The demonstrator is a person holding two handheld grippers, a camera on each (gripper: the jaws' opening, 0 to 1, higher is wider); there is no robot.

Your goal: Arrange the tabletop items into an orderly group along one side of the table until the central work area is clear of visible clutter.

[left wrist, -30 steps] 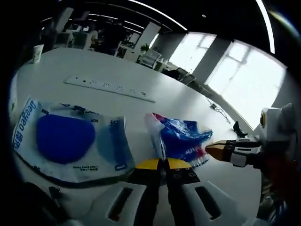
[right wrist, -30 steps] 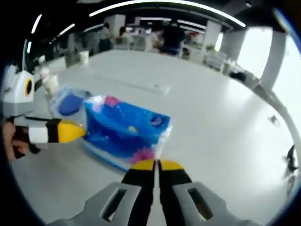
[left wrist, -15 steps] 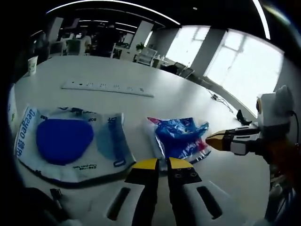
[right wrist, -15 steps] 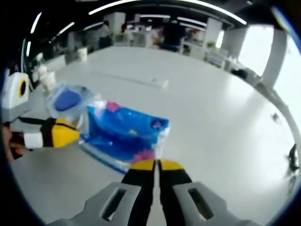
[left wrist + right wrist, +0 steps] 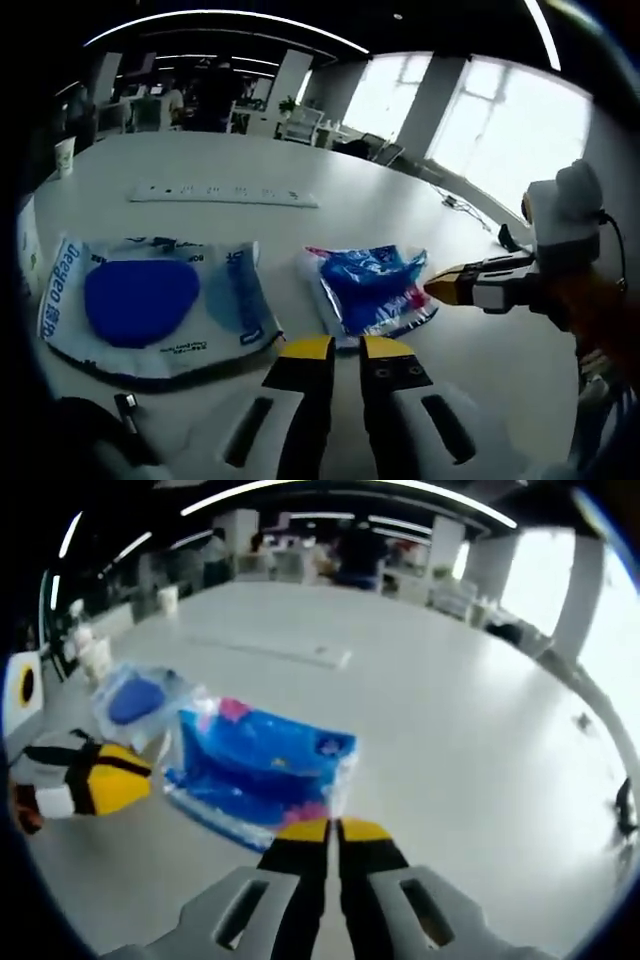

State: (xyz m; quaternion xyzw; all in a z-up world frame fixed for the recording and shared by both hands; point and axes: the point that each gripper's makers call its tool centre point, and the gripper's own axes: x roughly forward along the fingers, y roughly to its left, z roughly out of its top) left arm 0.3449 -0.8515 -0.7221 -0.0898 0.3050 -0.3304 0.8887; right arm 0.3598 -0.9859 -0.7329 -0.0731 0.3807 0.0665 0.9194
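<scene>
A blue tissue pack (image 5: 368, 288) (image 5: 262, 773) lies on the white table (image 5: 350, 210) just beyond both grippers. To its left in the left gripper view lies a flat white packet with a blue pad inside (image 5: 150, 300), small at the left of the right gripper view (image 5: 135, 700). My left gripper (image 5: 334, 348) is shut with nothing in it, just short of the pack; it shows as a yellow tip (image 5: 100, 778) in the right gripper view. My right gripper (image 5: 325, 831) is shut and empty at the pack's near corner, and enters the left gripper view (image 5: 452, 287) from the right.
A long white power strip (image 5: 225, 192) (image 5: 300, 652) lies farther back on the table. A paper cup (image 5: 64, 157) stands at the far left edge, with more cups (image 5: 95, 650) there. Office desks, chairs and people fill the background.
Both views have pulled back a little from the tissue pack. In the right gripper view the left gripper's tip has dropped lower and away from the pack.
</scene>
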